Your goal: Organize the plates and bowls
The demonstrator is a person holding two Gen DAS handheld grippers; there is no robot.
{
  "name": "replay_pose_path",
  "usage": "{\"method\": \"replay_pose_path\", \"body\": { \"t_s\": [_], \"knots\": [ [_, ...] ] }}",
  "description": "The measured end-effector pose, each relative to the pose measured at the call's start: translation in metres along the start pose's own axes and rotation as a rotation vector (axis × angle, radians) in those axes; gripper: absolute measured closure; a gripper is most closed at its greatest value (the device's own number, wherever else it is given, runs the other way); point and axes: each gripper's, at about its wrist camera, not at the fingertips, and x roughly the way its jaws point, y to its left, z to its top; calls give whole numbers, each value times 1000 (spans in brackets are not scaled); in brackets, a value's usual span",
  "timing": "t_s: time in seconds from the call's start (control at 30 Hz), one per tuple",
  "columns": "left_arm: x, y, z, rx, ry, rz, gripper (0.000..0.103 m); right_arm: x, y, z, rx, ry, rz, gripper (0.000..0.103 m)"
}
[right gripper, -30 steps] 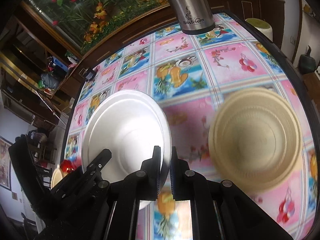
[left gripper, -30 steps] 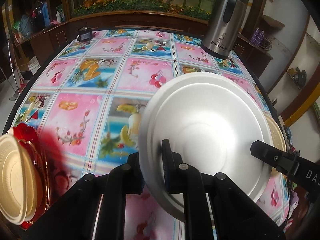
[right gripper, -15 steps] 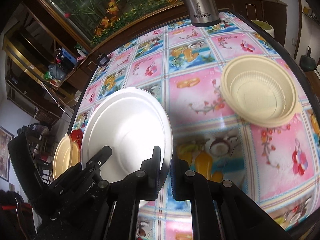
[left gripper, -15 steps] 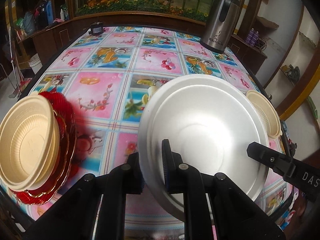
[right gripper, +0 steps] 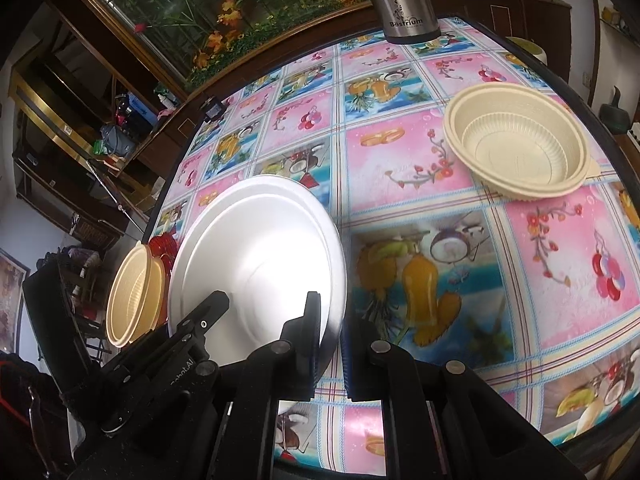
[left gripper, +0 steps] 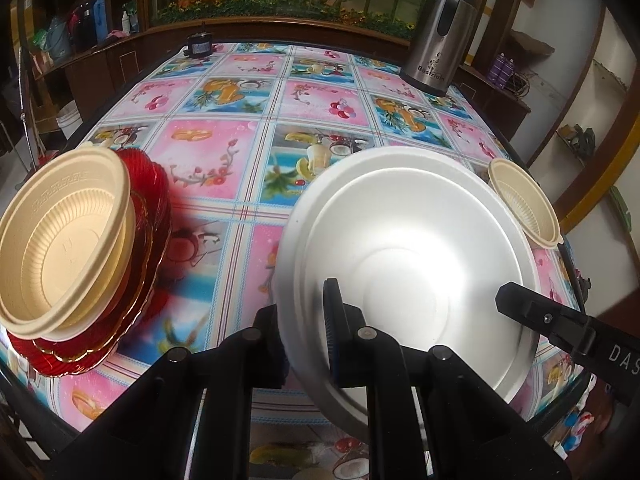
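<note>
Holding a white plate (left gripper: 404, 248) between us, we have both sets of fingers clamped on its rim: our left gripper (left gripper: 308, 340) pinches the near edge, one finger inside the dish and one beneath, while our right gripper (right gripper: 332, 344) grips the opposite edge in the same way. The plate hangs tilted above the near part of the tabletop (left gripper: 256, 128), which wears a pink and blue fruit-patterned cloth. To its left, a cream bowl (left gripper: 64, 236) sits nested in another on a stack of red plates (left gripper: 148, 216) near the tabletop's edge. To its right, a second cream bowl (right gripper: 516, 144) rests alone on the cloth. Farther back, a steel kettle (left gripper: 438, 36) stands by the far edge.
</note>
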Motion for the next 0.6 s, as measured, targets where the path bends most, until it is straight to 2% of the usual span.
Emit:
{"method": "replay_pose_path", "body": {
  "t_s": [0.37,0.6],
  "knots": [
    [-5,14,-11,-16,3,3,91,12,6,-12,-8,18,24,94],
    [-20,20,-16,-15,-32,0,92,13,18,-15,-36,9,38,94]
  ]
}}
